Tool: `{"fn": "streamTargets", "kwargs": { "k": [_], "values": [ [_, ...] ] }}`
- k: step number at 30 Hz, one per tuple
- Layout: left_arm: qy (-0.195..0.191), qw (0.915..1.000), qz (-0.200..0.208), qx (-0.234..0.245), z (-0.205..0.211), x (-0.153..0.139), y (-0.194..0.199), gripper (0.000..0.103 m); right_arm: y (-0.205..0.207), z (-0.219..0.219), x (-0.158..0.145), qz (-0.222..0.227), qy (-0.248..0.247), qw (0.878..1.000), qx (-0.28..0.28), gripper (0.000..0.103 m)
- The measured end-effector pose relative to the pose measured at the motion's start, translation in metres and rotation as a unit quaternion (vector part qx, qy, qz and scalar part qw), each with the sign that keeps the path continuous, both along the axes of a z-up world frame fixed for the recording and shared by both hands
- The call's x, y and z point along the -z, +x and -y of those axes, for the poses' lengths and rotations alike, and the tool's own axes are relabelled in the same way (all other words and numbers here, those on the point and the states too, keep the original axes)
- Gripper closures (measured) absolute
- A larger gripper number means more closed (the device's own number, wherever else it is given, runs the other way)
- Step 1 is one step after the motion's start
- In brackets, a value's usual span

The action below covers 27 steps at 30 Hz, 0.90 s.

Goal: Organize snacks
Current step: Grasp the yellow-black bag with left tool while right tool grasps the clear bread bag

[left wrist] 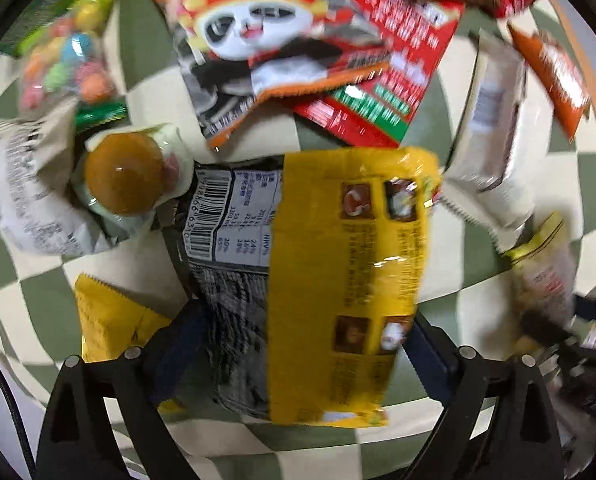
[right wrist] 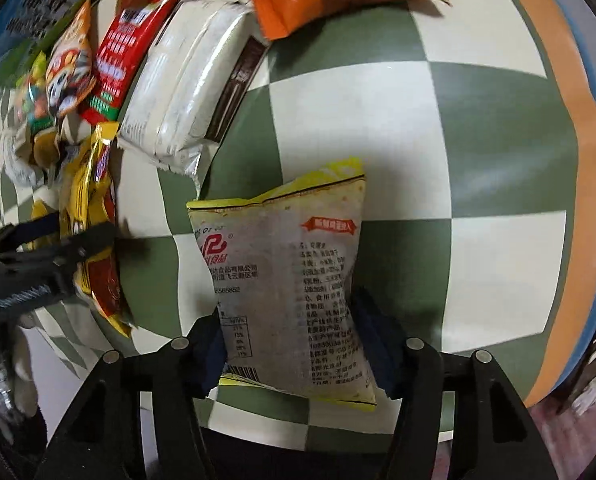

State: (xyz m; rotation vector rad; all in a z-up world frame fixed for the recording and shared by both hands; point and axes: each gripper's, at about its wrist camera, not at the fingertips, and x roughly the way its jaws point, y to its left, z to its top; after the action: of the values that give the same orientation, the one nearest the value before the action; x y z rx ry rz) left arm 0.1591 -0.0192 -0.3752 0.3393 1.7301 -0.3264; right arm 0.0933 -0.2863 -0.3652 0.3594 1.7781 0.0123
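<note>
Yellow packet [left wrist: 338, 280]: glossy plastic film; pale packet [right wrist: 289, 280]: crinkled semi-matt film; checkered bench [right wrist: 478, 120] covering: smooth, faint sheen; fingers [right wrist: 209, 356]: matt black plastic.

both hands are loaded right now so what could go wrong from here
The left gripper pinches the yellow and black packet near its lower end, so the long free part could sag or swing into the panda packet and the jelly cup.

The right gripper squeezes the grey packet across its puffy middle, so it might slip or its contents get crushed.
</note>
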Motion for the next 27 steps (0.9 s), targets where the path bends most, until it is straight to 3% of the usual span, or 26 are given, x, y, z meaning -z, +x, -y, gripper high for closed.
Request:
{"fn": "streamTargets", "kwargs": {
  "k": [4, 6, 8, 10, 13, 15, 20, 21, 24, 25, 27],
  "values": [
    [-0.025, 0.9989, -0.024, -0.031, -0.019, 0.03, 0.02, 0.009, -0.003, 0.007, -0.002, 0.007, 0.008, 1.0, 0.023, 0.04],
    [-0.037, 0.9978, -0.013, -0.054, -0.027, 0.033, 0.02, 0.01, -0.002, 0.01, -0.007, 0.01, 0.006, 1.0, 0.026, 0.04],
    [-0.03, 0.9977, 0.01, -0.06, -0.035, 0.028, 0.014, 0.019, 0.003, 0.009, -0.014, 0.012, 0.001, 1.0, 0.027, 0.04],
    [-0.013, 0.9968, 0.027, -0.074, -0.044, 0.018, 0.0, 0.02, 0.003, 0.004, -0.016, 0.022, -0.007, 0.999, 0.025, 0.043],
    [0.016, 0.9915, -0.007, -0.129, -0.052, 0.03, -0.018, 0.02, -0.021, -0.005, -0.034, 0.039, -0.021, 0.998, 0.041, 0.05],
    [-0.015, 0.9873, -0.025, -0.156, -0.058, 0.037, -0.024, 0.019, -0.019, -0.008, -0.033, 0.034, 0.0, 0.998, 0.058, 0.05],
    [-0.022, 0.9925, -0.037, -0.115, -0.062, 0.077, -0.019, 0.017, -0.015, -0.018, -0.026, 0.017, 0.013, 0.999, 0.049, 0.034],
    [-0.025, 0.9927, -0.036, -0.113, -0.07, 0.089, -0.015, 0.017, -0.018, -0.021, -0.026, 0.019, 0.01, 0.999, 0.048, 0.034],
    [-0.028, 0.9929, -0.016, -0.114, -0.081, 0.091, -0.019, 0.019, -0.02, -0.026, -0.025, 0.021, -0.001, 0.999, 0.046, 0.034],
    [-0.026, 0.9927, -0.009, -0.117, -0.08, 0.077, -0.012, 0.019, -0.02, -0.029, -0.024, 0.022, -0.009, 0.999, 0.043, 0.035],
    [-0.021, 0.992, 0.009, -0.125, -0.089, 0.074, -0.015, 0.019, -0.022, -0.037, -0.024, 0.033, -0.027, 0.998, 0.036, 0.045]
  ]
}}
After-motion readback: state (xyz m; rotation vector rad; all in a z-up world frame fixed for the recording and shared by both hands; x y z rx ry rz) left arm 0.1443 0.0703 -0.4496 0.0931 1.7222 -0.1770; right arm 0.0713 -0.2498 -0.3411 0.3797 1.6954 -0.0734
